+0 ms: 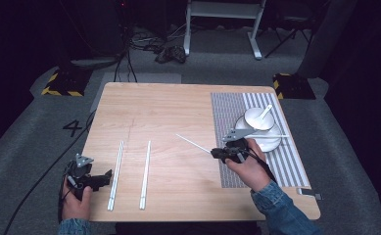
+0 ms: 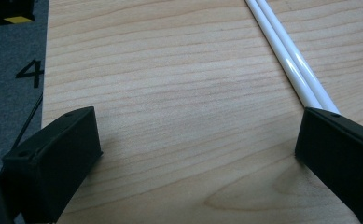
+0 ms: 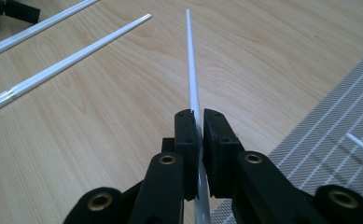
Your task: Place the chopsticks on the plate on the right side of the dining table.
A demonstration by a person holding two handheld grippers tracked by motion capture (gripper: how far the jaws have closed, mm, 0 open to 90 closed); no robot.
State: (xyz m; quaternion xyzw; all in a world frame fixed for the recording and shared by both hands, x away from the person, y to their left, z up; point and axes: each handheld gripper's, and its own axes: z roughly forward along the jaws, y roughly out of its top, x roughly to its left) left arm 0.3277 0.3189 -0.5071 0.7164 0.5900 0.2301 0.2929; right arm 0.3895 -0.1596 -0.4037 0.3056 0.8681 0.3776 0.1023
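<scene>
The right gripper [image 3: 198, 122] has its jaws pinched tight on a single white chopstick [image 3: 191, 70], which juts out from the jaws over the bare wood just off the edge of the striped placemat [image 1: 237, 171], pointing away from the mat toward the middle of the table [image 1: 168, 107]. It looks light, stiff and glossy, so it will likely pivot or slip in the pads if squeezed near one end; a hold closer to its middle would steady it (the present grip sits near the thick end, leaving a long free length). On the placemat lie white dishes [image 1: 259, 119] with a spoon and another chopstick [image 1: 271, 136] beside them. Well away from the mat, two pairs of chopsticks [image 1: 145, 174] lie on the wood, and the left gripper [image 2: 198, 140] rests with jaws wide apart, holding nothing, just beside the farther pair [image 2: 291, 63].
</scene>
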